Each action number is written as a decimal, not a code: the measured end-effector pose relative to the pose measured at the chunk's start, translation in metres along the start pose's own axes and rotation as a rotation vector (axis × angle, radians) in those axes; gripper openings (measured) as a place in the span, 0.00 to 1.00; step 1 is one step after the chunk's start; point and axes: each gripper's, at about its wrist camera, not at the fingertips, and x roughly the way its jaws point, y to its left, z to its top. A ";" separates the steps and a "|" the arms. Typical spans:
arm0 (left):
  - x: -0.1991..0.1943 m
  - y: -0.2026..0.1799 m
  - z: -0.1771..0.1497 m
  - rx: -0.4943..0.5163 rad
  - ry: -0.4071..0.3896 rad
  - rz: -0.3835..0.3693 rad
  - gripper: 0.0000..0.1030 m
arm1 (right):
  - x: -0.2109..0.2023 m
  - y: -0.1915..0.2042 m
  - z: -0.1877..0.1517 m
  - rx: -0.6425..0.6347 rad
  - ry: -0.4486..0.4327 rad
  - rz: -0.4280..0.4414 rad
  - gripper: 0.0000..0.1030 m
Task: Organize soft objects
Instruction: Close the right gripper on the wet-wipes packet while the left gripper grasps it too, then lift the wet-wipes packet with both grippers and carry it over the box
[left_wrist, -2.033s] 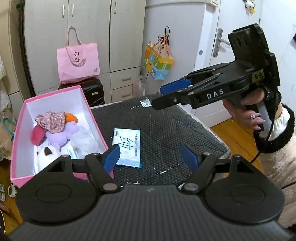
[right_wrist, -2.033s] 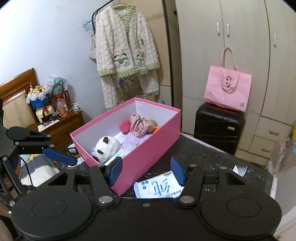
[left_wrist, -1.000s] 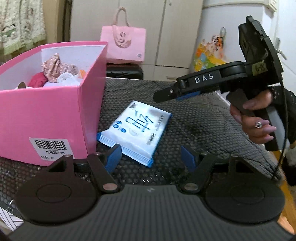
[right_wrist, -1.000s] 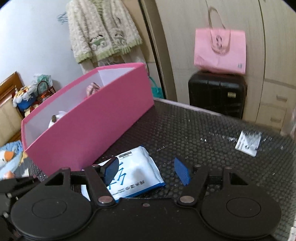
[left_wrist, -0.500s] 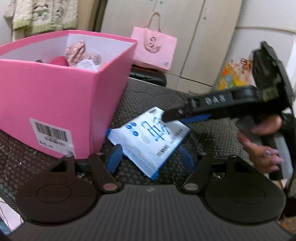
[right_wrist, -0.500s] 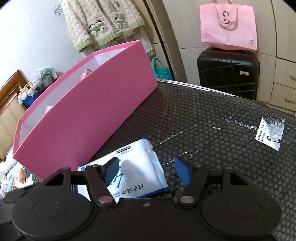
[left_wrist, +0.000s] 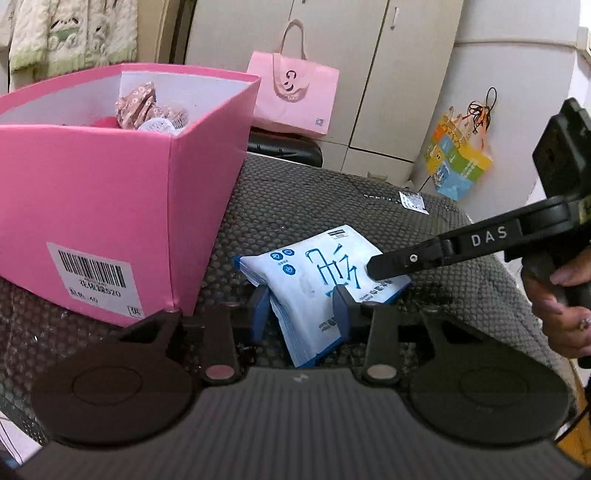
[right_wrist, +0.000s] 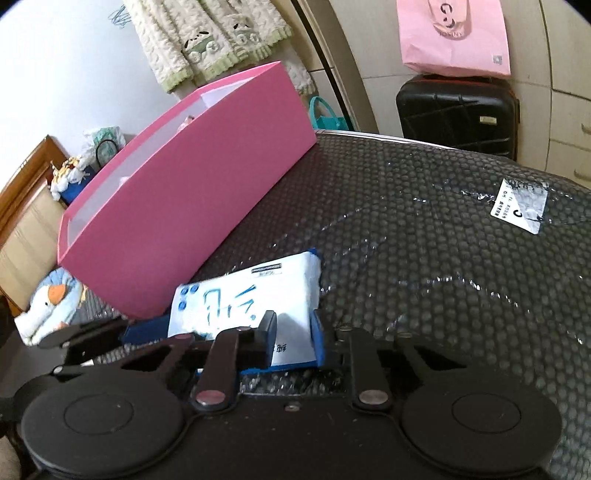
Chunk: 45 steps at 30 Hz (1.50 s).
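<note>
Both claws have been closing on the soft, light wet-wipes pack (left_wrist: 314, 280) beside the pink box (left_wrist: 110, 206); left gripper (left_wrist: 300, 308) is pinching its near end, right gripper (right_wrist: 293, 338) its far-right edge; the pack is sagging.

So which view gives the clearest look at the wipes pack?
The left wrist view: the wipes pack lies nearly whole, print readable, with the left gripper shut on its near corner and the right gripper on its far side. The right wrist view shows it blurred, partly behind that gripper's fingers.
</note>
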 end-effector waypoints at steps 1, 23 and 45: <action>0.000 0.002 0.000 -0.015 0.002 -0.005 0.36 | 0.000 0.001 -0.002 0.003 -0.010 -0.007 0.28; -0.020 -0.011 -0.001 0.130 0.035 -0.075 0.35 | -0.026 0.052 -0.050 0.002 -0.067 -0.127 0.51; -0.104 0.030 0.045 0.223 0.164 -0.301 0.35 | -0.085 0.152 -0.073 -0.048 -0.084 -0.098 0.62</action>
